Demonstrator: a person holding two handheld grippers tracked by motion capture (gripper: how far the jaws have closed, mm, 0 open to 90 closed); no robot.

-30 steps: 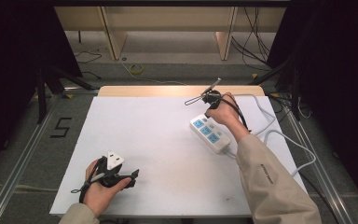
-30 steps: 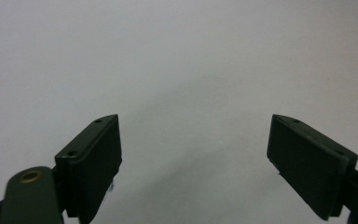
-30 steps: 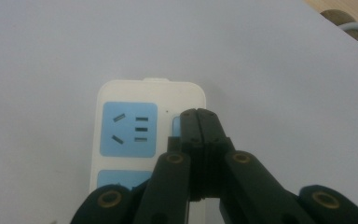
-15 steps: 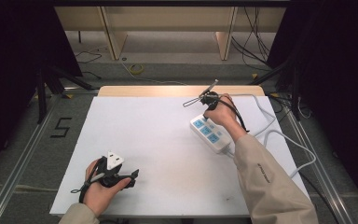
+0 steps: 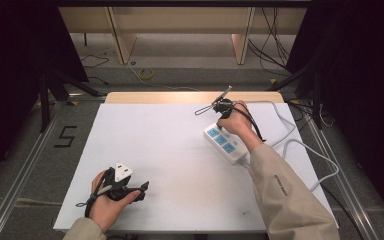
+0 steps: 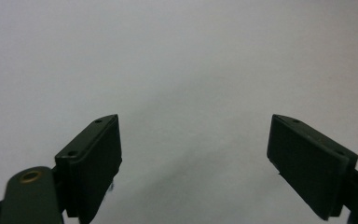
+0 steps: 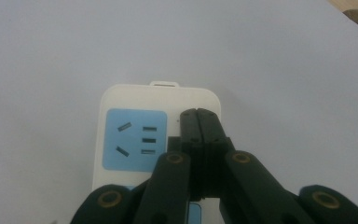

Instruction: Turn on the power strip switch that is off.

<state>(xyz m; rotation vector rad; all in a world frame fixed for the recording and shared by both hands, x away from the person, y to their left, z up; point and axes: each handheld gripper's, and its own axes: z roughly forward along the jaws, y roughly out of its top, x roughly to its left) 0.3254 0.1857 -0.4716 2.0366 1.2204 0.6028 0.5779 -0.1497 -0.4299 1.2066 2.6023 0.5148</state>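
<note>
White power strip (image 5: 225, 143) is seen near the table's (image 5: 170, 150) far right corner, with the right gripper (image 7: 199, 122) pressed shut at its end, likely on a switch. Left gripper (image 6: 193, 154) is held wide apart and empty near the front edge.

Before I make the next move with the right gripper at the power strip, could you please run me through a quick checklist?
1. Right gripper jaws closed: ok.
2. Jaw tips over the power strip far end, beside the blue socket: ok.
3. Tips touching the strip: cannot tell.
4. Left gripper open, nothing between its jaws: ok.
5. Strip's cable away from the right hand: not ok, it runs close by.
</note>
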